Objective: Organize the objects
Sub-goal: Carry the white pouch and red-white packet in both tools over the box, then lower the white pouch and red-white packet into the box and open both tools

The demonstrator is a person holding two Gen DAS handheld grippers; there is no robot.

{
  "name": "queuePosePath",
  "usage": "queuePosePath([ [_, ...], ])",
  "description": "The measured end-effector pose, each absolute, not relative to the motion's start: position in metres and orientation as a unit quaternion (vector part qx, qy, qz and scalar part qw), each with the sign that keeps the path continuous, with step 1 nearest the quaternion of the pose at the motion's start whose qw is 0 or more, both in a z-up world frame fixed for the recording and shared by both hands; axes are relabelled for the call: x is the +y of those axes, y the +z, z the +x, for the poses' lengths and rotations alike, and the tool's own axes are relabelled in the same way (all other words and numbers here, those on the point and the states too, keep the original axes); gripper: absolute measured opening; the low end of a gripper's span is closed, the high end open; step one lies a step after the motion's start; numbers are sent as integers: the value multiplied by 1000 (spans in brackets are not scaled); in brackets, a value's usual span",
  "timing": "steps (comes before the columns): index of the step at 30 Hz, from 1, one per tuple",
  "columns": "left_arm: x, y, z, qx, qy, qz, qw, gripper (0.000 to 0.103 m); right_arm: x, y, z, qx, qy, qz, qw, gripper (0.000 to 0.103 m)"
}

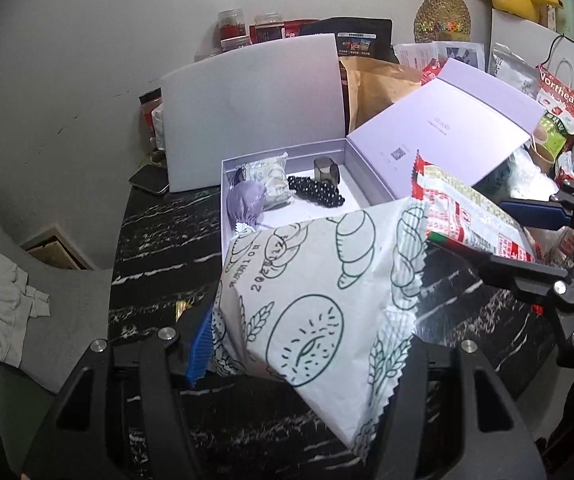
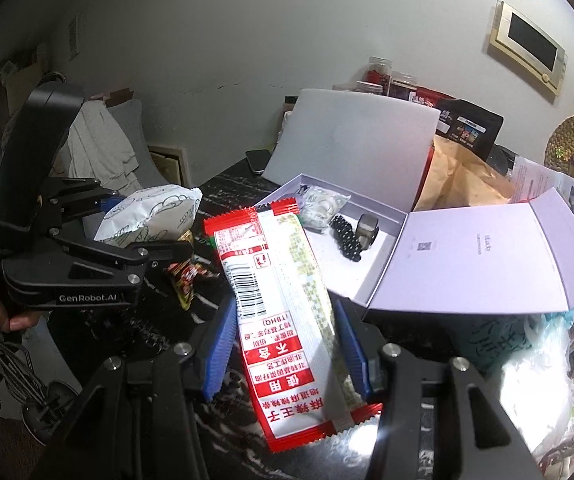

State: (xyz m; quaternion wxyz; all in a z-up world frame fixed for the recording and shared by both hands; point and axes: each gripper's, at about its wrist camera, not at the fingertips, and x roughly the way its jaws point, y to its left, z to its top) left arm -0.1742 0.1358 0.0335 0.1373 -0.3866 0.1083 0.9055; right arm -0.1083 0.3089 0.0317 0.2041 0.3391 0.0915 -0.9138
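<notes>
My left gripper [image 1: 307, 344] is shut on a white bread packet with green drawings [image 1: 319, 300], held above the black marble table just in front of the open white box [image 1: 351, 194]. My right gripper [image 2: 287, 344] is shut on a long red and white snack packet [image 2: 283, 320], held beside the box; it also shows in the left wrist view [image 1: 471, 216]. In the box lie a small white packet [image 1: 269, 178], a purple wrapped item [image 1: 245, 200], a black beaded band [image 1: 317, 192] and a small dark ring-like item [image 1: 327, 170].
The box lid [image 1: 447, 132] stands open to the right. A white board [image 1: 255, 112] leans behind the box. Jars, bags and paper crowd the back and right. A phone [image 1: 149, 180] lies at the table's left edge. Small candy wrappers [image 2: 185, 276] lie on the table.
</notes>
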Motion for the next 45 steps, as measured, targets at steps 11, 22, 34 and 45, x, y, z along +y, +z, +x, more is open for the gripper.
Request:
queuePosePath([
  [11,157,37,-242,136,909,-379,110,57,313,37,-165,86,-918,332,197,50],
  [22,178,21,-316,136,906,-387,104,57,310,33,-227,99,-917,340,187,50],
  [34,177,3,-391,133,926,-352,24,54,297,12,-298,90,-909,363,184,45],
  [45,173,-35,-430,120,918,-376,31,47,287,-42,-355,80,-884,418,194,30],
])
